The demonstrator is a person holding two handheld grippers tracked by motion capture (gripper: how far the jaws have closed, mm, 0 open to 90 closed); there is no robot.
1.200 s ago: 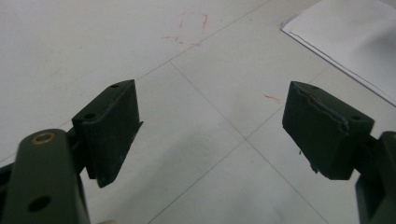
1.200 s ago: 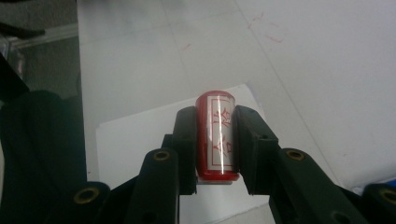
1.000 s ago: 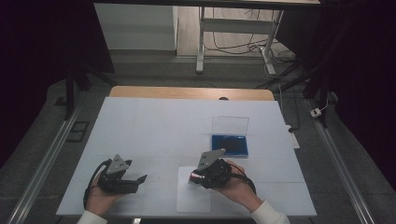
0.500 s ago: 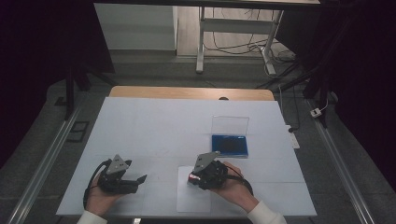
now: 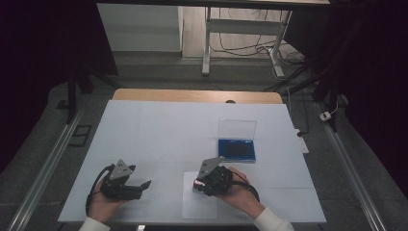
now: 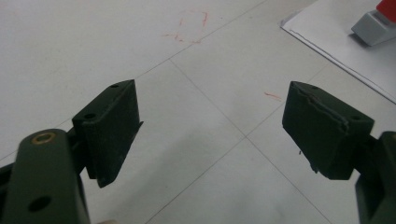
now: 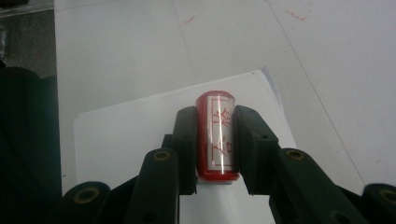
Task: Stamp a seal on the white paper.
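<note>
The dark room surrounds your white table (image 5: pixel 159 130), which fills the frame's centre. A blue box (image 5: pixel 236 149) lies right of centre. On the paper sheet (image 5: pixel 199 207), bottom centre, your right gripper (image 7: pixel 215 140) clamps the red stamp (image 7: pixel 215 135). Your left gripper (image 6: pixel 210 126) is released, bottom left.

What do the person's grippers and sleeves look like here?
Both the left gripper and right gripper are black, each topped by a grey three-cornered plate and trailing a black cable. The jaws are flat dark blocks on holed arms. White cuffs show at the wrists.
</note>
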